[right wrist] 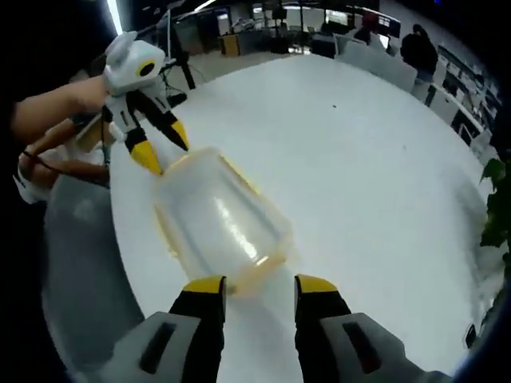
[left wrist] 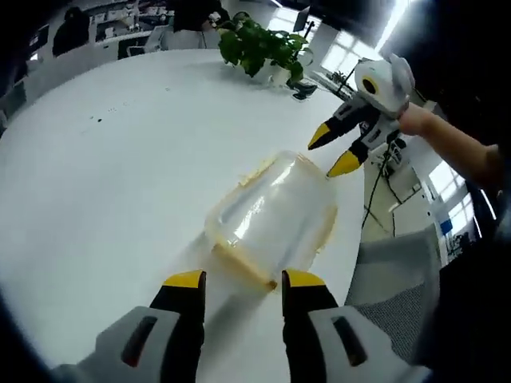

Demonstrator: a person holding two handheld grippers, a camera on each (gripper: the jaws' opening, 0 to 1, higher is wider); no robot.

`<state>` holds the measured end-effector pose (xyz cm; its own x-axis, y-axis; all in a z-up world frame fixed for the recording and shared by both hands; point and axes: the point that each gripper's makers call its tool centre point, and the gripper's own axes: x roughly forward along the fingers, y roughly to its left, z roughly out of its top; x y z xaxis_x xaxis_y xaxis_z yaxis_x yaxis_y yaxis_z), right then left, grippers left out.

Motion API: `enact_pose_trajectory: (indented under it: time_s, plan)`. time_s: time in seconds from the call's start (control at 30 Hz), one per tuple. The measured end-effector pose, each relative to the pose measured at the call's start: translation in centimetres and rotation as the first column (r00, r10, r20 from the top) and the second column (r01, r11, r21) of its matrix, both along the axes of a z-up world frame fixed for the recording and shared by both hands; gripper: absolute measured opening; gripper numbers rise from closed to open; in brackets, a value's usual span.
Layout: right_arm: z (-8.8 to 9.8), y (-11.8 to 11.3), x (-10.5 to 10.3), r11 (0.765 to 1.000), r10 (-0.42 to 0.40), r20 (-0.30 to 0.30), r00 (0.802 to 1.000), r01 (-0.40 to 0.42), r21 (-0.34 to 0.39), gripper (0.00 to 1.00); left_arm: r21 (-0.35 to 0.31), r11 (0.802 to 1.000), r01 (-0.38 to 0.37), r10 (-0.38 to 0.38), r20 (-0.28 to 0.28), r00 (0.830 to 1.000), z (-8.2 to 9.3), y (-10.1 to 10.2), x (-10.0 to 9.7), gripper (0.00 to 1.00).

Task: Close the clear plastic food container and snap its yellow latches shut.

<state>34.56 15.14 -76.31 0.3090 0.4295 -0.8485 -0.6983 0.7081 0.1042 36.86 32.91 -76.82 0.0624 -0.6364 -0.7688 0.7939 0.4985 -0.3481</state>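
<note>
In the left gripper view, a large round white table (left wrist: pixel 120 159) was seen stretching away to the left, bare apart from a few dark specks. Desks and dark chairs were visible in the office beyond its far edge. A leafy green plant (left wrist: pixel 259 44) in a pale pot was placed at the far side of the table. Near the middle, close to the table's right edge, the clear plastic food container (left wrist: pixel 271 219) was found lying with its lid on and its yellow latches (left wrist: pixel 246 267) along the rim; whether these were snapped down could not be told. The left gripper (left wrist: pixel 239 281) was held just short of the container's near end, its yellow-tipped jaws apart and clamped on nothing. At the far right, the right gripper (left wrist: pixel 335 152) was seen hovering beside the container's far corner, jaws spread, held by a hand (left wrist: pixel 415 120). A grey chair back (left wrist: pixel 391 279) stood off the table's right edge.

In the right gripper view, the other gripper appeared at the far left with its jaws apart, its tips just beside the container's far end, and a bare forearm (right wrist: pixel 56 104) was seen behind it. The container lay near the table's left edge. This view's own jaws were parted, nothing between them. Plant leaves showed at the right margin.
</note>
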Motion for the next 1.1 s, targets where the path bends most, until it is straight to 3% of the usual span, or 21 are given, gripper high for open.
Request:
enact_pose_trajectory:
  time_s: [0.23, 0.63, 0.67, 0.87, 0.93, 1.1]
  plan:
    - [0.0, 0.7, -0.1, 0.993, -0.092, -0.021, 0.996, 0.093, 0.078, 0.33, -0.048, 0.992, -0.114, 0.109, -0.099, 0.989, -0.1, -0.5, -0.7, 0.36]
    - [-0.7, 0.9, 0.0, 0.983, -0.157, -0.057, 0.986, 0.162, 0.091, 0.27, -0.068, 0.978, -0.196, 0.186, -0.125, 0.975, -0.3, -1.7, -0.5, 0.36]
    - [-0.5, 1.3, 0.1, 0.976, -0.175, -0.059, 0.983, 0.181, 0.119, 0.26, -0.062, 0.979, -0.195, 0.187, -0.124, 0.975, -0.5, -1.7, -0.5, 0.35]
    - [-0.6, 1.3, 0.0, 0.968, -0.207, -0.106, 0.973, 0.219, 0.124, 0.23, -0.053, 0.975, -0.215, 0.208, -0.112, 0.972, -0.8, -1.5, -0.4, 0.31]
    - [-0.7, 1.2, -0.1, 0.957, -0.242, -0.137, 0.961, 0.259, 0.131, 0.22, -0.050, 0.975, -0.217, 0.211, -0.108, 0.972, -0.8, -1.6, -0.5, 0.31]
    - [-0.6, 1.3, -0.3, 0.957, -0.244, -0.117, 0.963, 0.259, 0.130, 0.21, -0.046, 0.977, -0.210, 0.204, -0.106, 0.973, -0.8, -1.6, -0.4, 0.30]
